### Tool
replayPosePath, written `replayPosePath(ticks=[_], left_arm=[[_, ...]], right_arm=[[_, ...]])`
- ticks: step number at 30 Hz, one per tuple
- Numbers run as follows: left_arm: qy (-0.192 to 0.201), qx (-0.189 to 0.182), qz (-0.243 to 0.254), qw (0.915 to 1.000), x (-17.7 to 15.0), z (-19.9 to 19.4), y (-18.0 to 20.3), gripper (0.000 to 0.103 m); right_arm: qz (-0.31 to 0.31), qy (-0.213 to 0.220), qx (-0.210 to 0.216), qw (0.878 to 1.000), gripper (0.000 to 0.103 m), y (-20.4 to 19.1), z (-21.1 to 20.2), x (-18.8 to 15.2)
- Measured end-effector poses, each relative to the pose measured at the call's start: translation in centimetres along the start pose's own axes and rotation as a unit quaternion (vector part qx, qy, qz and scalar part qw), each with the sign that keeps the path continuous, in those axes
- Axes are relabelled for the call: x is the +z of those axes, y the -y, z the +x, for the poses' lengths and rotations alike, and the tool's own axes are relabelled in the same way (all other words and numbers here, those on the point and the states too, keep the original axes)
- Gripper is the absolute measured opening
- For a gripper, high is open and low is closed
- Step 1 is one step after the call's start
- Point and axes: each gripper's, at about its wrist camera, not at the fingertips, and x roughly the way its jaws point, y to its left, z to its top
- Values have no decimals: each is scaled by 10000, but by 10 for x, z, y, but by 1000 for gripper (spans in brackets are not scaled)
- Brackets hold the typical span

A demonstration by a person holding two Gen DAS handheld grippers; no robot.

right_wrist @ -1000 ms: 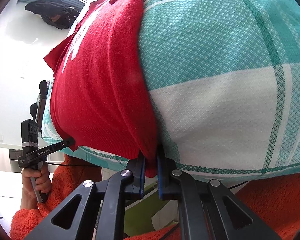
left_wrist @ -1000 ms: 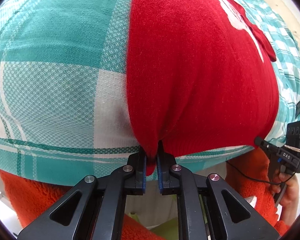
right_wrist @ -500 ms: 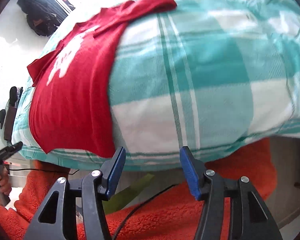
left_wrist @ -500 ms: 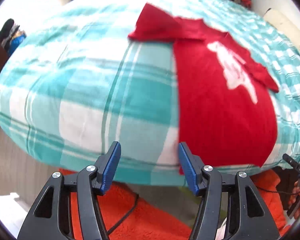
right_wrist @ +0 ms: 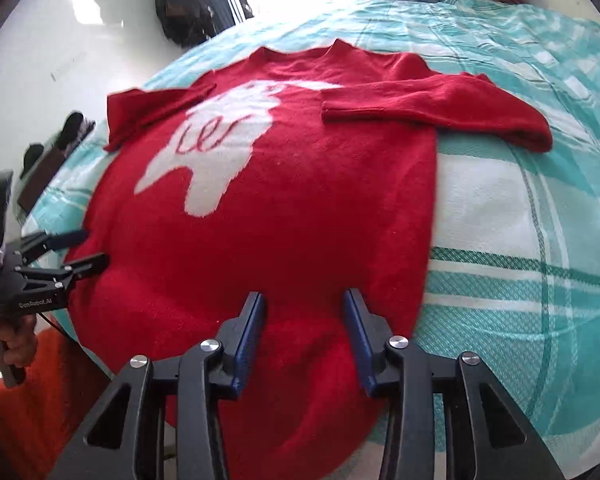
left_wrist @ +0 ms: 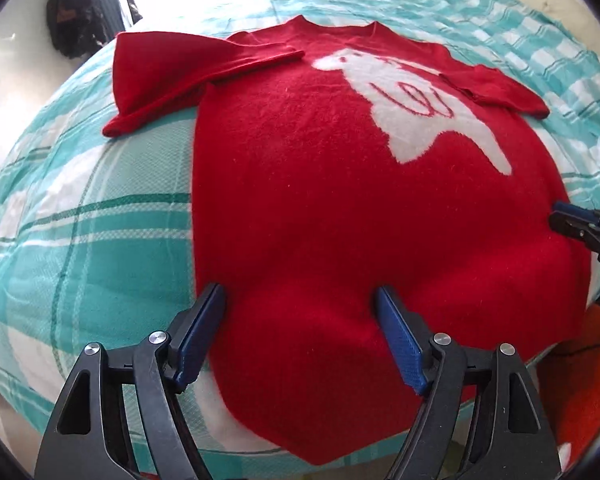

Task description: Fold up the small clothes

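Left wrist view: red sweater [left_wrist: 320, 208] lies front-up on the bed w/ teal-and-white checked cover [left_wrist: 80, 232], neck toward the far end, hem at the near bed edge and hanging a bit over it. White animal motif [left_wrist: 412, 116] on the chest. Both sleeves folded inward: one sleeve [left_wrist: 172, 76] crosses from the left onto the upper chest, cuff near the collar; the other sleeve [left_wrist: 496, 88] lies folded at the right shoulder. Left tool [left_wrist: 300, 300] is spread wide, blue pads apart, nothing between them; it hovers over the lower part of the sweater, near its left side edge. Whether the pads touch the knit, can't tell. At the right edge of the pic, the tips of the right tool [left_wrist: 568, 220] show beside the sweater's right side edge; an orange fleece garment [left_wrist: 568, 364] is below it.

Right wrist view: same sweater [right_wrist: 284, 208], motif [right_wrist: 220, 148] now left of centre. Folded sleeve [right_wrist: 440, 104] lies across the upper right, cuff on the chest. Right tool [right_wrist: 303, 300] is parted, gap mid-width and narrower than the left's, nothing held, over the hem area near the sweater's right side. Left tool [right_wrist: 84, 248] seen at far left, jaws parted, tips at the sweater's side edge, held by a hand [right_wrist: 8, 344] w/ orange sleeve. Checked cover [right_wrist: 520, 240] is to the right; dark bag or clothing [right_wrist: 188, 4] hangs at the far wall.
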Motion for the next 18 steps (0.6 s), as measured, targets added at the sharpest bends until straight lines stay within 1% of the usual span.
replayPosePath(ticks=[1,3,5,7,10,18], left_arm=[[-7,67,66,10000,1,-2,2,79],[-13,145,62,9999,1,1,5,81],[38,151,-3,9999,0,5,6,84],[138,158,-3,9998,-3,5,7,85],[250,110,37,9996,-6,3,5,85],[303,26,64,9995,-7,4,5,85]], right_arm=[[82,41,-68,9999,38,4,-3,-5],[36,124,-147,9998,38,3,-7,-10],[-109,138,-332,9993,38,-3,-5,-10],[-108,173,-425,9989,38,-2,-3,-12],[-25,257,-402,9989,38,0,-3,-13],[-62,230,-476,9986,38,-1,0,-15]])
